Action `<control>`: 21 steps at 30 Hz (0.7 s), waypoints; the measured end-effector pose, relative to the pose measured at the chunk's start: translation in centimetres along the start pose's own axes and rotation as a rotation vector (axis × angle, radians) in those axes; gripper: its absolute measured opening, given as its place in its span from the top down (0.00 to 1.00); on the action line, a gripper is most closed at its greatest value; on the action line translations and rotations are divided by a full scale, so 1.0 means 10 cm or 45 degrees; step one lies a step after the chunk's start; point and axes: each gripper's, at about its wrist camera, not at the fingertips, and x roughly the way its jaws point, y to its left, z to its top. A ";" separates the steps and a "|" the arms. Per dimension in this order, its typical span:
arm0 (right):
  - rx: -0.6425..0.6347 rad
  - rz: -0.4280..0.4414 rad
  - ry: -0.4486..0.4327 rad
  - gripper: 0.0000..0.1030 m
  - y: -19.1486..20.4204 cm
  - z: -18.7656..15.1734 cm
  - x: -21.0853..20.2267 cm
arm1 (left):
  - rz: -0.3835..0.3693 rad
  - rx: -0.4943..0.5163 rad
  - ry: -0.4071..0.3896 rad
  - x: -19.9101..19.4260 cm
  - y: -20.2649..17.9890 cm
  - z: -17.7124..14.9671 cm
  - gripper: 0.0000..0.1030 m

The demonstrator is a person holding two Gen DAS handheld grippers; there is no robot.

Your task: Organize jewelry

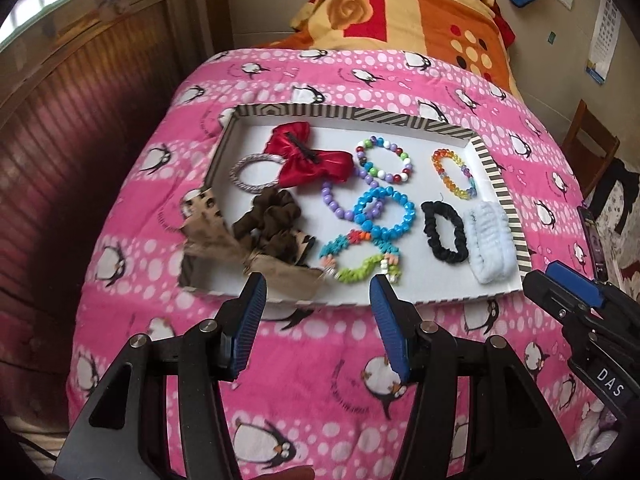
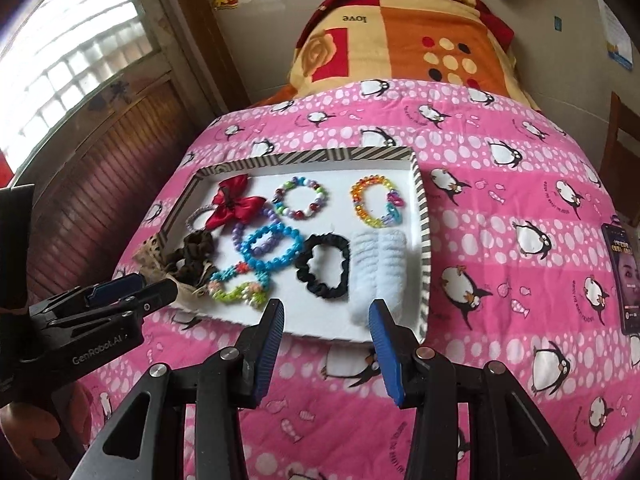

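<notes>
A shallow white tray with a striped rim (image 1: 496, 176) (image 2: 422, 216) lies on a pink penguin blanket. It holds a red bow (image 1: 308, 156) (image 2: 232, 204), beaded bracelets such as a blue one (image 1: 384, 212) (image 2: 272, 246) and a rainbow one (image 1: 454, 174) (image 2: 374, 200), a black scrunchie (image 1: 444, 232) (image 2: 322, 268), a pale blue scrunchie (image 1: 490, 248) (image 2: 376, 264) and a brown scrunchie (image 1: 272, 220). My left gripper (image 1: 318, 288) is open and empty above the tray's near edge. My right gripper (image 2: 326, 312) is open and empty near the pale scrunchie.
A leopard-print bow (image 1: 208, 220) hangs over the tray's left rim. A phone (image 2: 624, 276) lies on the blanket at the right. An orange folded blanket (image 1: 400, 12) lies behind. A wooden wall panel is at the left, a chair (image 1: 592, 140) at the right.
</notes>
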 end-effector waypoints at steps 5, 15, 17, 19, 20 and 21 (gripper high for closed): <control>-0.033 0.006 0.002 0.59 0.09 -0.05 -0.06 | 0.024 -0.016 -0.027 -0.14 0.05 -0.09 0.48; -0.083 0.019 -0.011 0.59 0.22 -0.11 -0.18 | 0.071 -0.036 -0.087 -0.36 0.10 -0.20 0.48; -0.092 0.020 -0.014 0.59 0.24 -0.13 -0.20 | 0.078 -0.039 -0.094 -0.38 0.10 -0.22 0.48; -0.099 0.018 -0.015 0.59 0.25 -0.14 -0.21 | 0.078 -0.043 -0.094 -0.39 0.11 -0.23 0.48; -0.103 0.017 -0.015 0.59 0.26 -0.14 -0.22 | 0.078 -0.045 -0.094 -0.40 0.11 -0.24 0.48; -0.105 0.015 -0.015 0.59 0.26 -0.14 -0.23 | 0.078 -0.045 -0.095 -0.40 0.11 -0.24 0.48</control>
